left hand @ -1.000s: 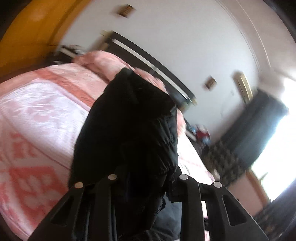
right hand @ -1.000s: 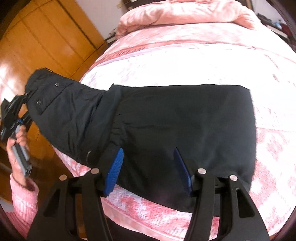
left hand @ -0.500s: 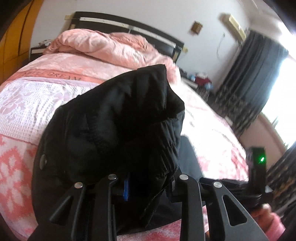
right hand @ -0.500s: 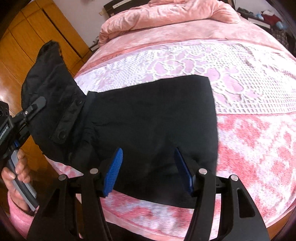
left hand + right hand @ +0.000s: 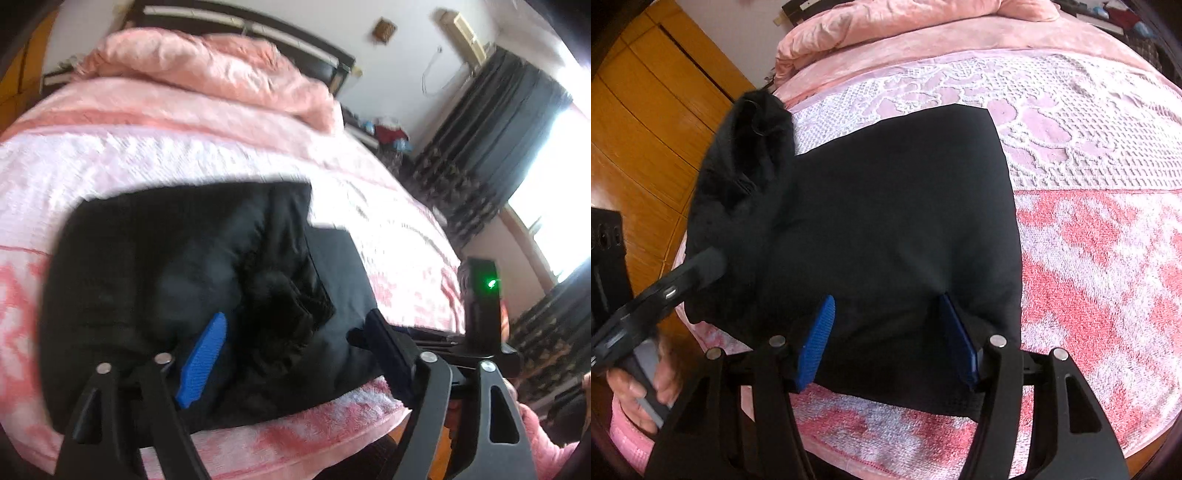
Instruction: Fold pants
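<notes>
The black pants point(image 5: 894, 206) lie on the pink bed, partly folded, with a bunched upper end point(image 5: 746, 162) at the left. In the left wrist view the pants point(image 5: 177, 266) fill the middle. My left gripper point(image 5: 295, 332) is open, its blue pad point(image 5: 203, 358) and dark finger spread over the bunched cloth. It also shows in the right wrist view point(image 5: 701, 269) at the pants' left edge. My right gripper point(image 5: 886, 325) is open, its blue pads point(image 5: 818, 339) resting over the near edge of the pants. The right gripper's body point(image 5: 480, 306) shows a green light.
The bed point(image 5: 1089, 258) has a pink and white patterned cover and a rumpled pink duvet point(image 5: 221, 74) by the dark headboard. Orange wooden wardrobe doors point(image 5: 646, 110) stand left of the bed. Dark curtains point(image 5: 498, 129) hang by a bright window at the right.
My left gripper carried the raised pants end over and down onto the pants on the bed, then opened and let go. The right gripper stayed open at the near edge.
</notes>
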